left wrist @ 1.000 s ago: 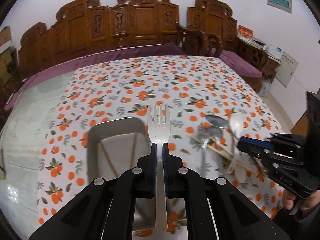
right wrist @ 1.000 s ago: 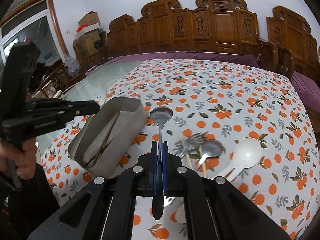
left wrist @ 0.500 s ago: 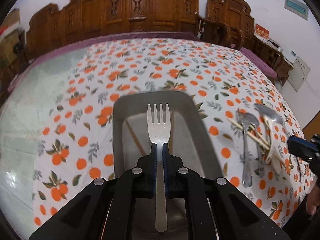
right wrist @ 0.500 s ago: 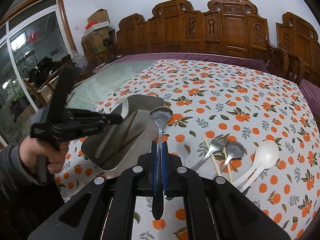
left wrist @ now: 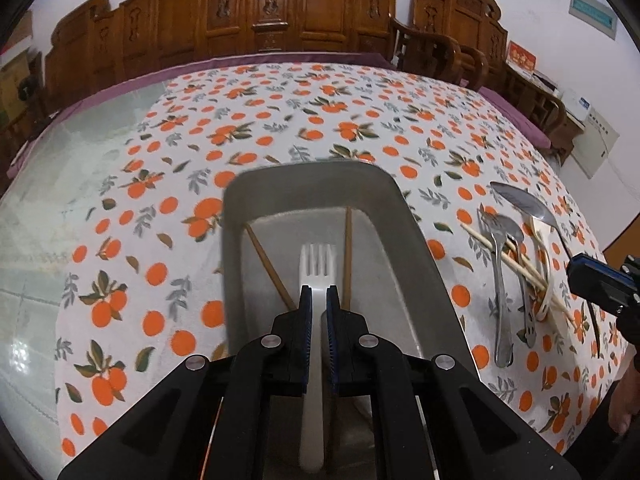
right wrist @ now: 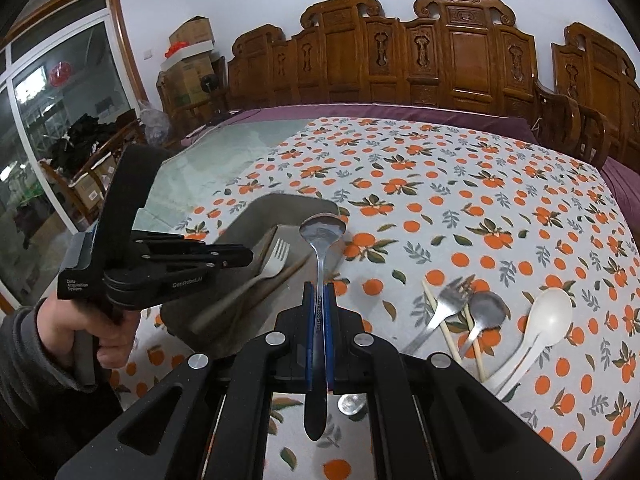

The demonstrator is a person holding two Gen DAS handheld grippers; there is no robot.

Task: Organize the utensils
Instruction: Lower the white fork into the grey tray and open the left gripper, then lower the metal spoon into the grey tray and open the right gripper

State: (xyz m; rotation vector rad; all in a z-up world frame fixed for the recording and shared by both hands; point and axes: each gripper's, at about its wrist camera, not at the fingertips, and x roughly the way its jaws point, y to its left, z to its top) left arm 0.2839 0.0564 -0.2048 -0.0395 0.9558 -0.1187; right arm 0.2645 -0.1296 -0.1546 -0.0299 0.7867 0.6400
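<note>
My left gripper has parted jaws around a white plastic fork that lies low inside the grey tray, beside two brown chopsticks. In the right wrist view the fork rests in the tray, with the left gripper just beside it. My right gripper is shut on a steel spoon, held above the tray's near corner.
To the tray's right on the orange-print cloth lie a steel fork, a small steel spoon, pale chopsticks and a white plastic spoon. Carved wooden chairs line the table's far side. Bare glass tabletop lies left.
My left gripper carried the fork from beside the tray down into it, then its jaws parted. My right gripper with the spoon drifted toward the tray.
</note>
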